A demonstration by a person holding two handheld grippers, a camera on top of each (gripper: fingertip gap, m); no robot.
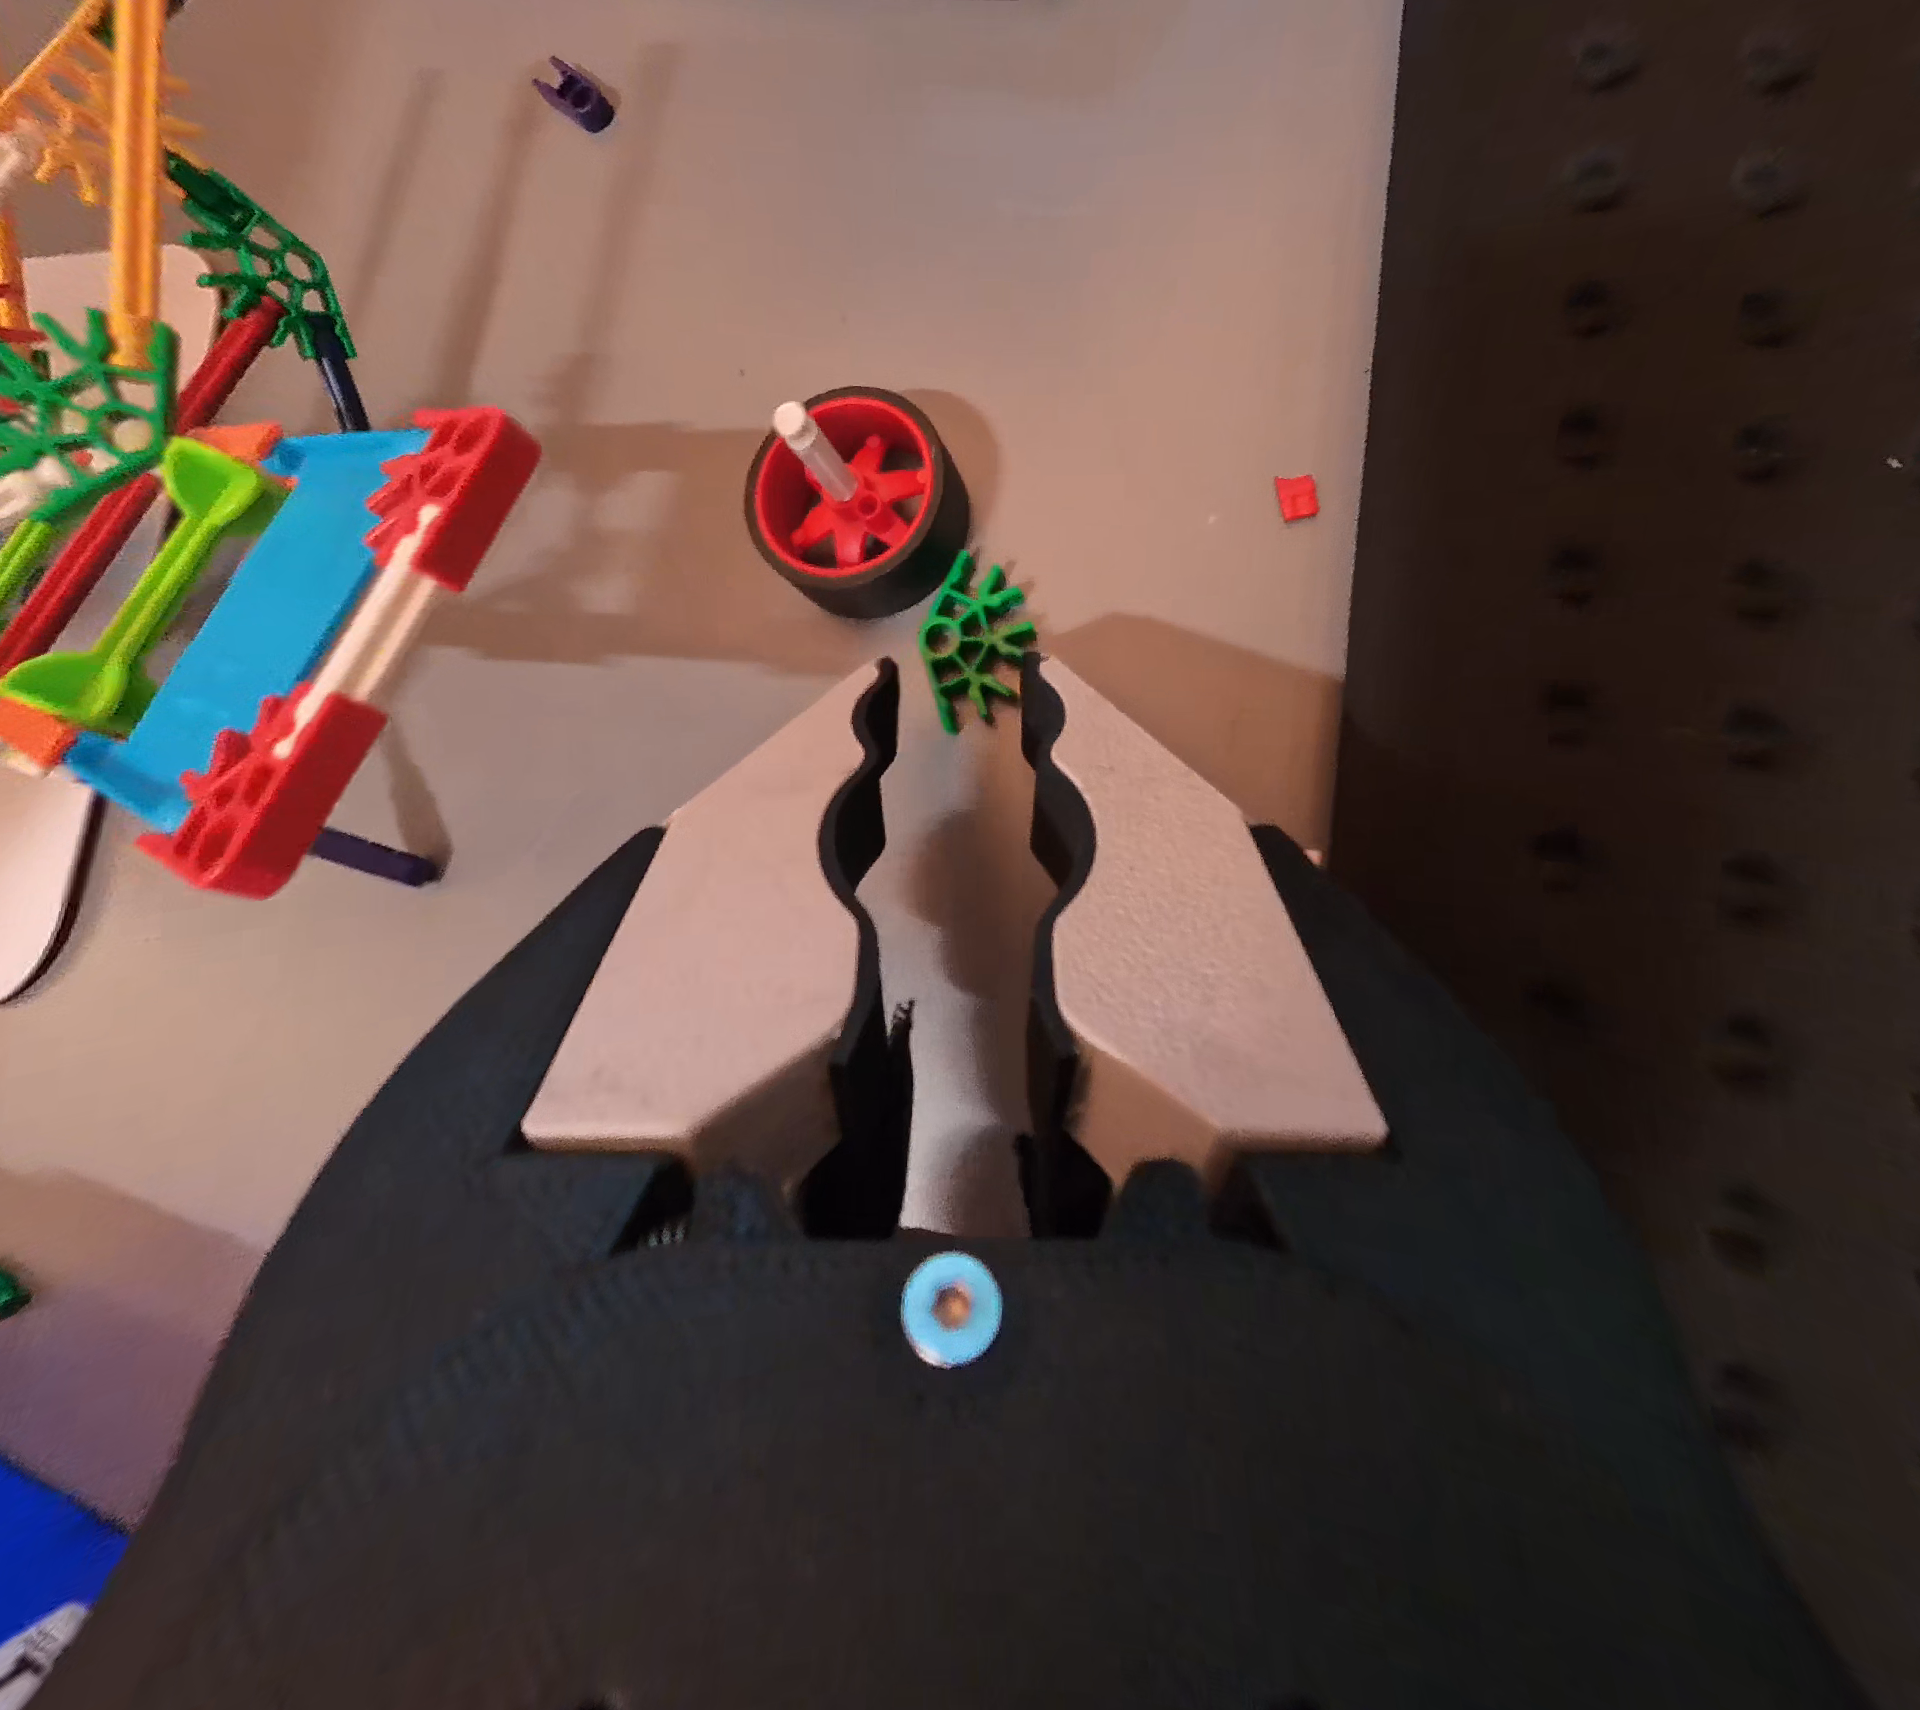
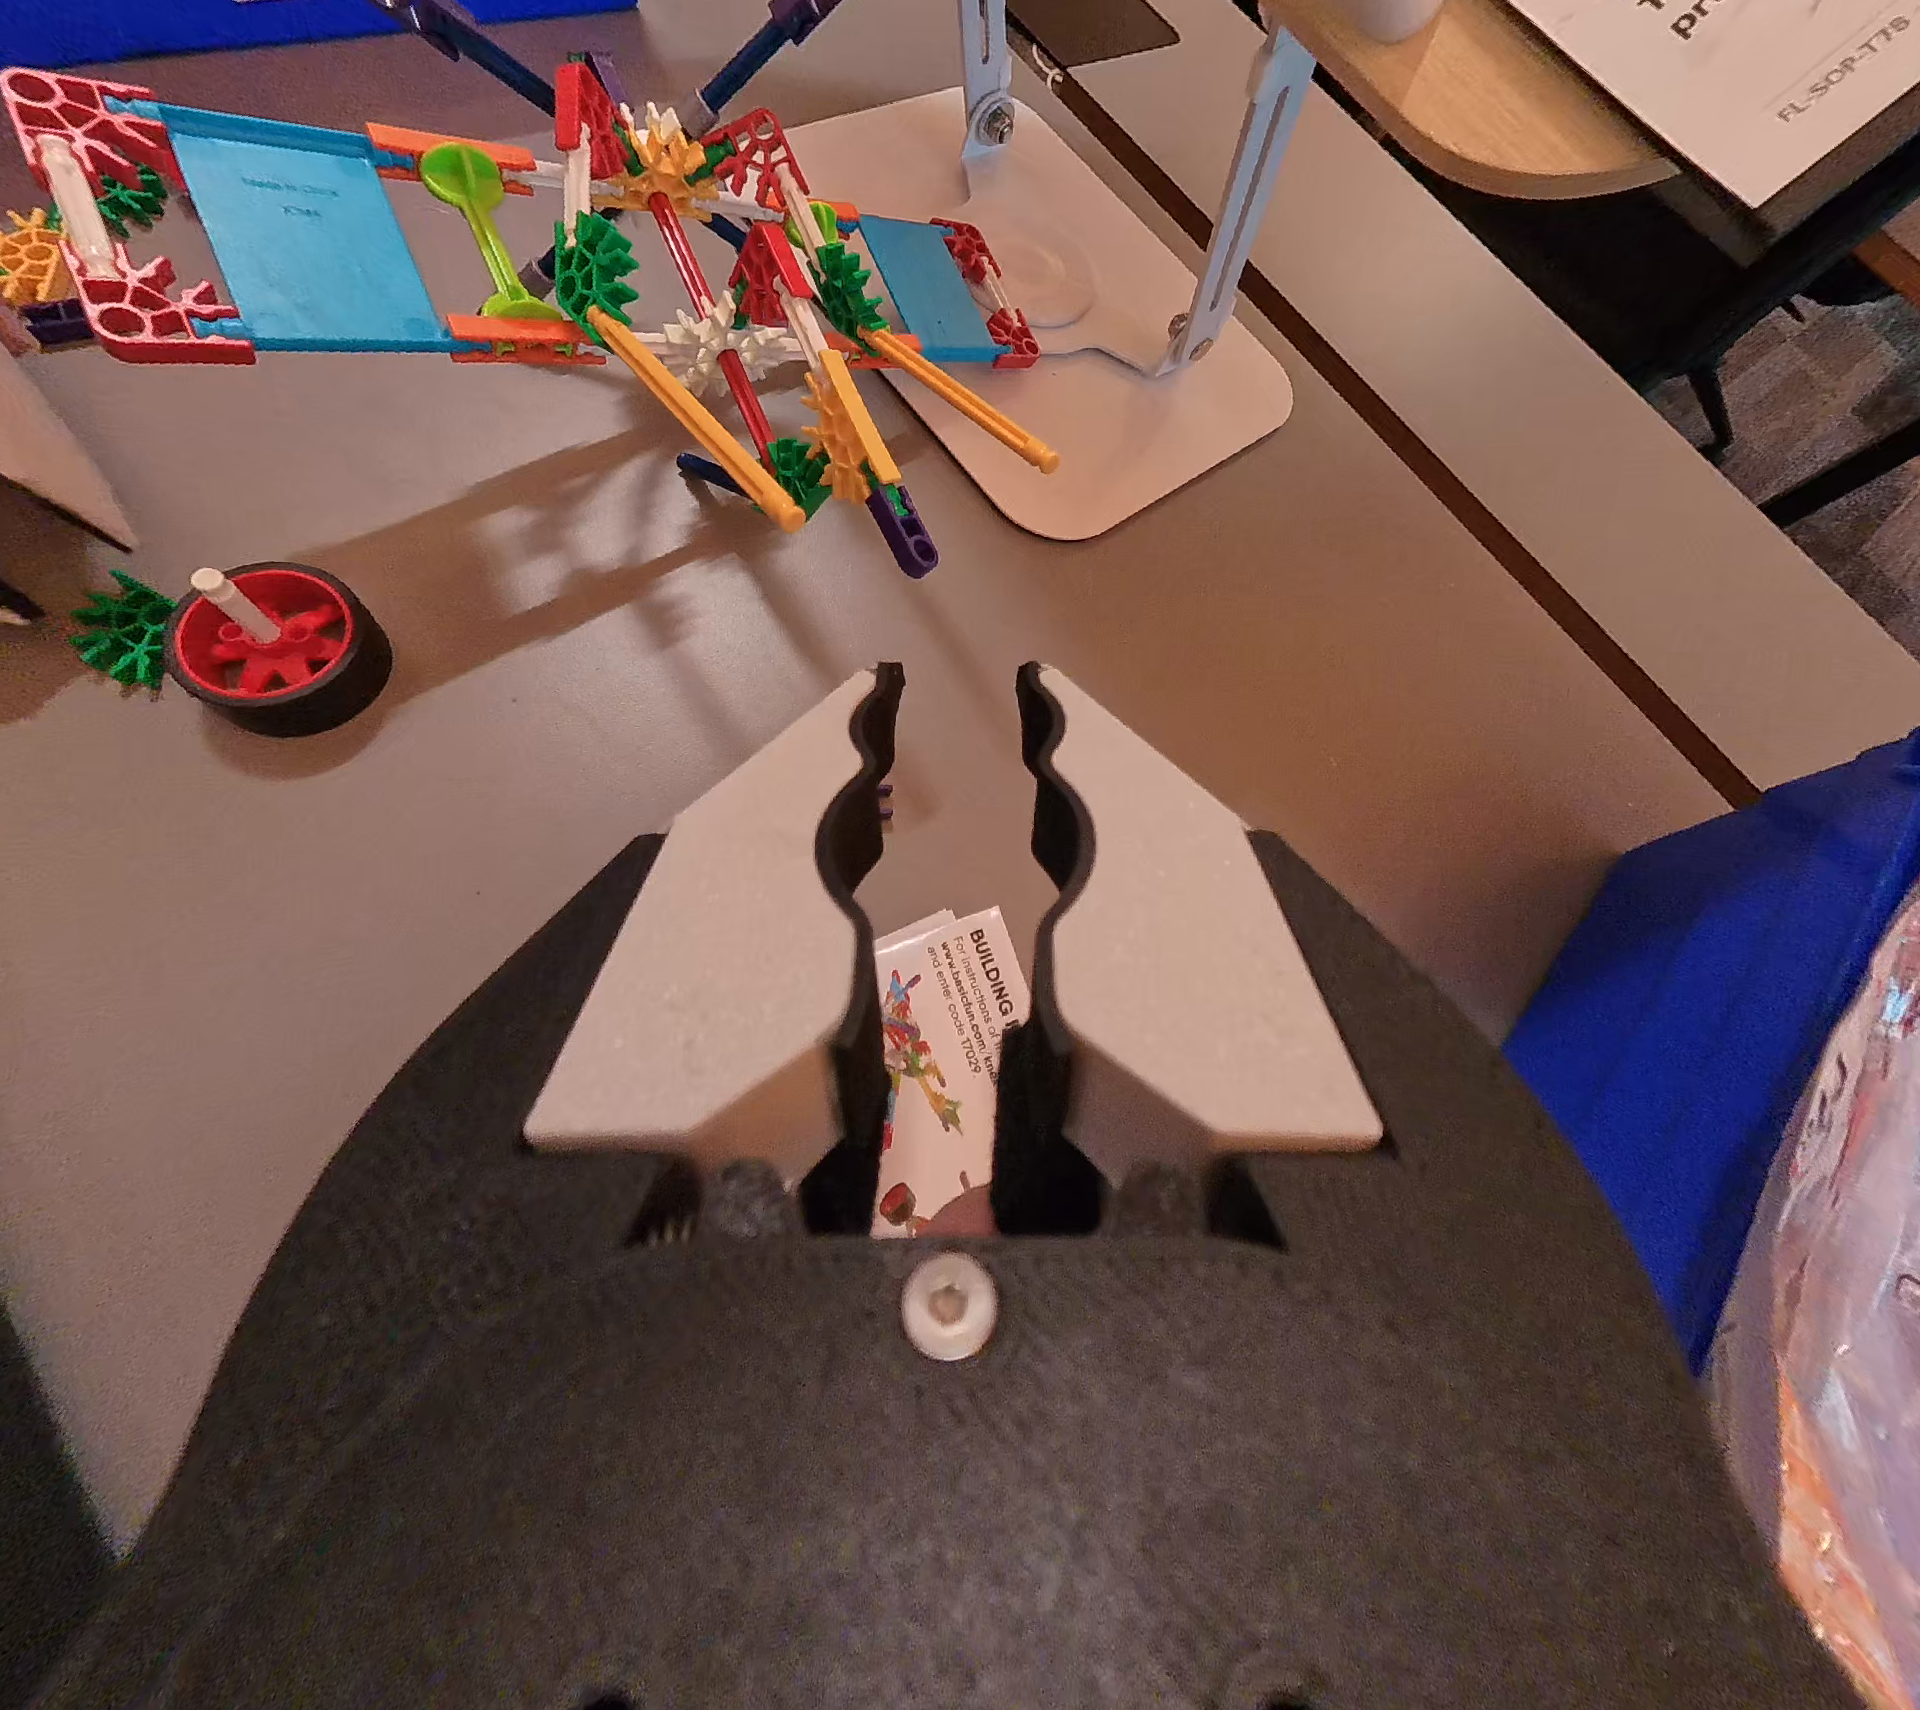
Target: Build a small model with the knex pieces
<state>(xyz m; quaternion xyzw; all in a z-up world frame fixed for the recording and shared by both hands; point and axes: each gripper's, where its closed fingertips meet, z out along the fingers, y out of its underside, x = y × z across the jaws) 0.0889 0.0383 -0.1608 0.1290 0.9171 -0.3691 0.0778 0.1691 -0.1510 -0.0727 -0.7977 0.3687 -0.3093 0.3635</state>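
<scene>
The left gripper (image 1: 958,671), fingers parted and empty, hovers beside a green spoked plastic connector (image 1: 971,644) touching a red-hubbed black wheel (image 1: 854,502) on the grey counter (image 1: 1091,258); the right gripper (image 2: 958,673) is likewise released.

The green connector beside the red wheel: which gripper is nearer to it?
Left. The left gripper has the green connector at its fingertips; the right gripper is well away from it.
</scene>
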